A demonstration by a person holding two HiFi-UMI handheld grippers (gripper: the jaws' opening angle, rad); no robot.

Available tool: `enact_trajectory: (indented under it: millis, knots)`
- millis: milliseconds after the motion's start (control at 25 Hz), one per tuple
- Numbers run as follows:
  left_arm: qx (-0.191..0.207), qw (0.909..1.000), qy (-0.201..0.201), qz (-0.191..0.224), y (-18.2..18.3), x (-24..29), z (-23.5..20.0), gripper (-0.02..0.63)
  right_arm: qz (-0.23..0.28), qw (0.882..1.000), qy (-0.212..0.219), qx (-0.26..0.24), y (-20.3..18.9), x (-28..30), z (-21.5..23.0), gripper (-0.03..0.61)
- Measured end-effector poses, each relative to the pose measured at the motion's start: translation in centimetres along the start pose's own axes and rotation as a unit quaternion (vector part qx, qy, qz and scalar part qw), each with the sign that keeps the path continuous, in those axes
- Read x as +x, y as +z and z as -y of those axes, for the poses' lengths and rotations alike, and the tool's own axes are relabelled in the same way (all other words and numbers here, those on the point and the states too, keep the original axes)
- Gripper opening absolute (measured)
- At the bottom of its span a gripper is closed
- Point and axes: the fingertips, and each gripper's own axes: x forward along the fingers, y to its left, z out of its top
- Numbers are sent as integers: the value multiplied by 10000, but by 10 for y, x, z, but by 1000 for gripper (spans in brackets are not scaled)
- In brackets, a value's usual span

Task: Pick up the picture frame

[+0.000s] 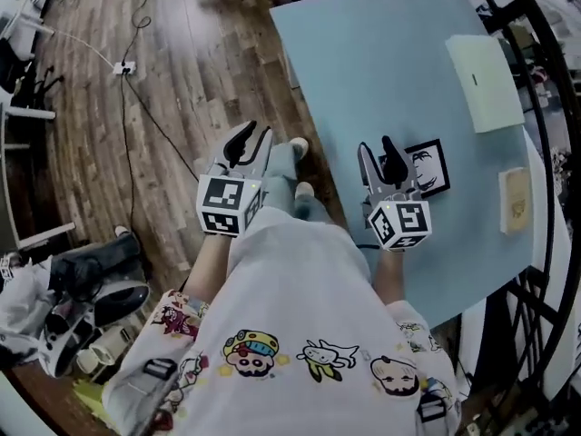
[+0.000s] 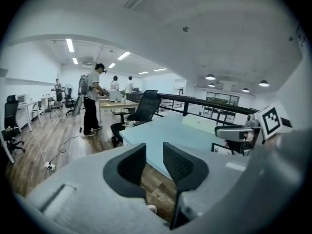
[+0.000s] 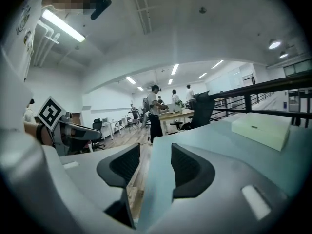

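Shirt [image 1: 300, 334]: printed, directly below the camera.
Left gripper [image 1: 254, 139]: jaws spread, empty, over the floor off the tabletop's [image 1: 363, 62] left edge.
Right gripper [image 1: 377, 150]: jaws spread, empty, at the near edge.
Picture frame [image 1: 428, 166]: flat by the near edge, just beyond the right gripper.
Handling: probably light, rigid, thin, perhaps glazed; pinch one border.
Views: the head view shows the frame plainly; the right gripper view shows the white box [image 3: 261, 128] instead.
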Motion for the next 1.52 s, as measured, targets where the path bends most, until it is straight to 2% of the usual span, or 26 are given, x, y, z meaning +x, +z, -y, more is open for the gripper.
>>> enact_trajectory:
  millis: [120,200,320,440,680,840,960,1040,1280,1400,1520]
  knots:
    - [175,9985,-521,-70,16,43,14,101,89,9984,-540,170,5,-2,33,201]
    - [333,9940,-1034,-114,28,75,30,103,153,9940,-1048,275,6,-9,55,202]
    - [662,9804,-1845,-180,49,123,56,104,222,9815,-1852,421,7,-21,81,204]
    - [944,9645,-2453,-256,63,160,85,104,245,9679,-2435,566,8,-33,104,206]
    - [1401,9185,-3672,-427,78,200,150,104,458,9244,-3685,874,10,-79,130,206]
    - [1698,8832,-4334,-578,74,209,189,104,556,8906,-4384,1078,2,-109,135,206]
    - [1914,8529,-4810,-675,70,208,216,104,614,8603,-4904,1251,-6,-134,129,204]
    - [2006,8399,-4995,-702,68,207,231,104,643,8468,-5111,1325,-11,-148,127,204]
    - [2232,8111,-5341,-835,52,197,264,104,723,8170,-5516,1516,-26,-179,118,204]
    - [2295,8033,-5424,-885,46,189,282,104,770,8110,-5576,1596,-31,-194,116,204]
    - [2293,8014,-5445,-930,41,182,298,104,773,8113,-5547,1677,-37,-205,117,203]
